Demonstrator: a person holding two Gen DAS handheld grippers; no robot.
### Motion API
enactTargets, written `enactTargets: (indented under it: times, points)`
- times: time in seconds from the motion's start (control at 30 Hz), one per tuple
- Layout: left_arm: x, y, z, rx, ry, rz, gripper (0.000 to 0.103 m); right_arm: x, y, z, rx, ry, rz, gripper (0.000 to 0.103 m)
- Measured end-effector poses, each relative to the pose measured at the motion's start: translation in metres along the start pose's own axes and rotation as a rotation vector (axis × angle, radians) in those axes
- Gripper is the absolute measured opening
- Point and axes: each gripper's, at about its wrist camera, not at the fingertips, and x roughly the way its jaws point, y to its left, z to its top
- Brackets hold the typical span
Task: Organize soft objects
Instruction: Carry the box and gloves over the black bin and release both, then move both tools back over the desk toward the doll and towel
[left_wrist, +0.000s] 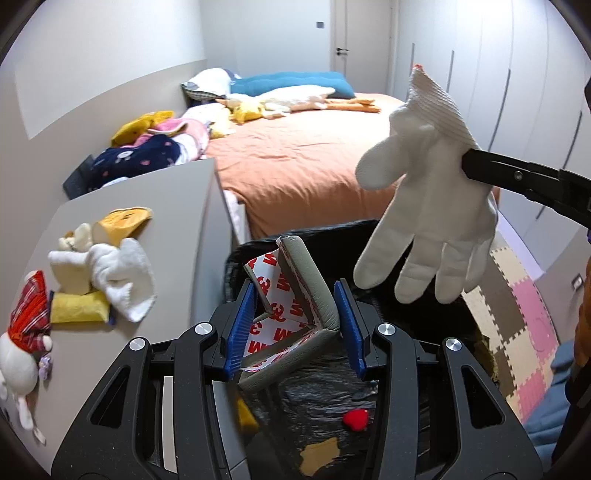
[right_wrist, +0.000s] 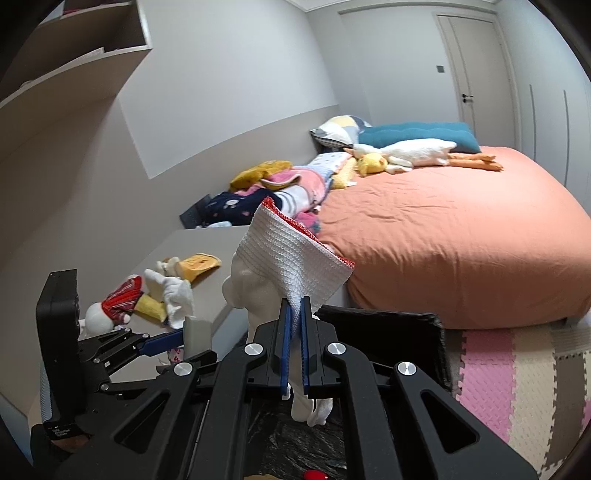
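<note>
Your left claw (left_wrist: 295, 325) is clenched on a bent grey foam corner strip (left_wrist: 314, 295) with red-printed white backing; both blue pads press its sides. You hold it over the black-lined bin (left_wrist: 325, 398), which stands between the desk (left_wrist: 177, 206) and the bed (left_wrist: 314, 155). A small red item (left_wrist: 355, 420) and a tan scrap (left_wrist: 319, 456) lie on the bin liner.

Your right claw (right_wrist: 294, 332) is clamped tight on a white knit glove (right_wrist: 291, 258), gripped near the cuff. In the left wrist view the glove hangs at 2 o'clock from the left claw, fingers drooping toward the bin and cuff uppermost.

On the desk, at 9 o'clock from the left claw, a cluster of soft things lies together: a white sock (left_wrist: 123, 280), a yellow pouch (left_wrist: 79, 306), a tan-and-yellow piece (left_wrist: 122, 219) and a white plush toy in a red plaid dress (left_wrist: 26, 332).

On the bed at 12 o'clock lie a teal pillow (left_wrist: 291, 83), a white goose toy (left_wrist: 295, 98) and a heap of clothing (left_wrist: 155, 147) along the wall. Foam floor tiles (left_wrist: 517, 314) show at 3 o'clock.
</note>
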Motion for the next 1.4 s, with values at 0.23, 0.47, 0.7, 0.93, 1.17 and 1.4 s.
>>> enactTargets:
  times: [0.23,0.47,0.7,0.93,1.17,1.4]
  points:
    - [0.016,-0.018,0.000,0.038,0.036,-0.047,0.045,-0.001,-0.023,-0.007,0.037,0.011,-0.050,0.005]
    - [0.025,-0.031,-0.005,0.076,0.064,-0.045,0.097,-0.012,-0.042,-0.010,0.113,-0.046,-0.191,0.069]
    - [0.024,-0.023,-0.007,0.053,0.069,-0.035,0.097,-0.007,-0.048,-0.009,0.130,-0.040,-0.183,0.071]
    - [0.026,-0.013,-0.012,0.038,0.079,-0.020,0.097,0.004,-0.041,-0.012,0.119,-0.009,-0.164,0.072]
    - [0.028,-0.004,-0.015,0.014,0.085,-0.016,0.097,0.013,-0.034,-0.013,0.104,0.011,-0.153,0.071]
    - [0.026,0.014,-0.019,-0.012,0.087,0.005,0.097,0.029,-0.021,-0.012,0.087,0.033,-0.130,0.071]
